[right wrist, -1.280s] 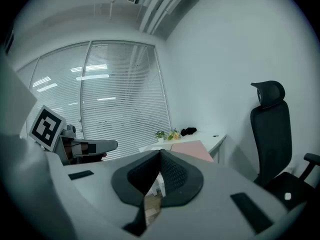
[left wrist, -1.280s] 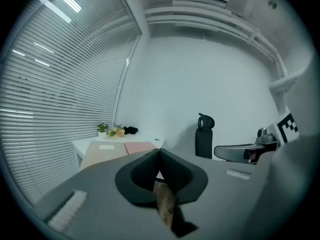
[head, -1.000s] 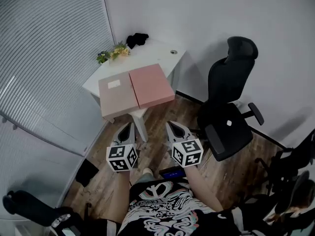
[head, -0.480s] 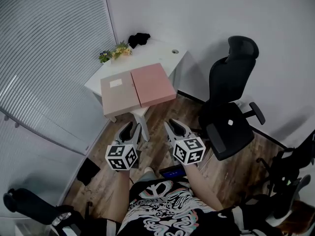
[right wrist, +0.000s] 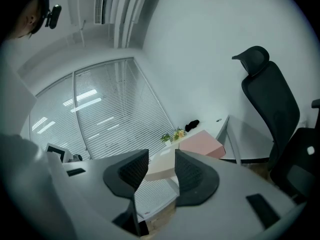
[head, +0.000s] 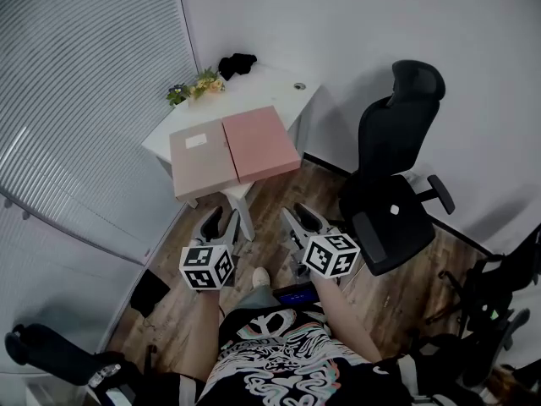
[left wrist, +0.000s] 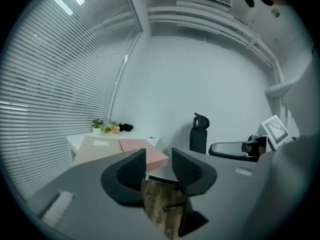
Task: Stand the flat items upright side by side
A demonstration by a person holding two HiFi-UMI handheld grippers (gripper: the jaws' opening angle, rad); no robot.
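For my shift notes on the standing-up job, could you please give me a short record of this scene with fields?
Beige flat item: lying flat on the white table
Pink flat item: lying flat beside it
Left gripper: jaws have just been opening, nothing between them, short of the table
Right gripper: the same
Upright yet: neither item

Black shirt (head: 279, 364) with a white and pale teal swirling print. The left gripper (head: 221, 223) and right gripper (head: 303, 220) are grey, each with black ribbed pads (left wrist: 134, 170) and a white cube (head: 207, 266) of black square markers; their jaws have just been opening, nothing between them
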